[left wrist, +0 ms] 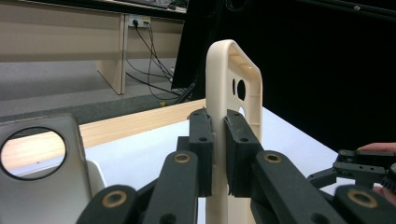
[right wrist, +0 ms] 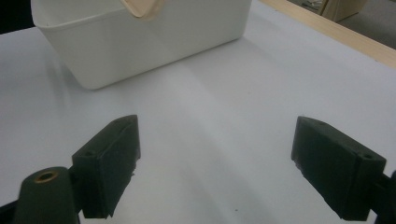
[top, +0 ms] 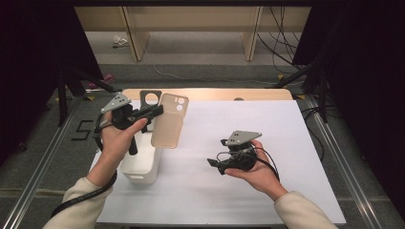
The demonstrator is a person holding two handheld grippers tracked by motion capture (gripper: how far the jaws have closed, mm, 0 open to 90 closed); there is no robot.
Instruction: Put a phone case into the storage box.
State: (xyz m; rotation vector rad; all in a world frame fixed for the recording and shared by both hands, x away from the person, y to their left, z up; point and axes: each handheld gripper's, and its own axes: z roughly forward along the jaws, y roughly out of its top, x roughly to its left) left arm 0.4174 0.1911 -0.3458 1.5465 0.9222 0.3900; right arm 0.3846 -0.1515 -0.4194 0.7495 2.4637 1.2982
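left gripper (left wrist: 218, 140) clamps beige phone case (left wrist: 233, 93) upright above white bin (top: 141, 164), right gripper (right wrist: 215, 163) idle, jaws wide apart, over white table (top: 229, 191); likely mid-transfer, next needs handover or placement.

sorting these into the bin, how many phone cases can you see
2: a beige phone case clamped in the left gripper above the white bin, and a grey phone case standing in that bin. More may lie hidden inside.
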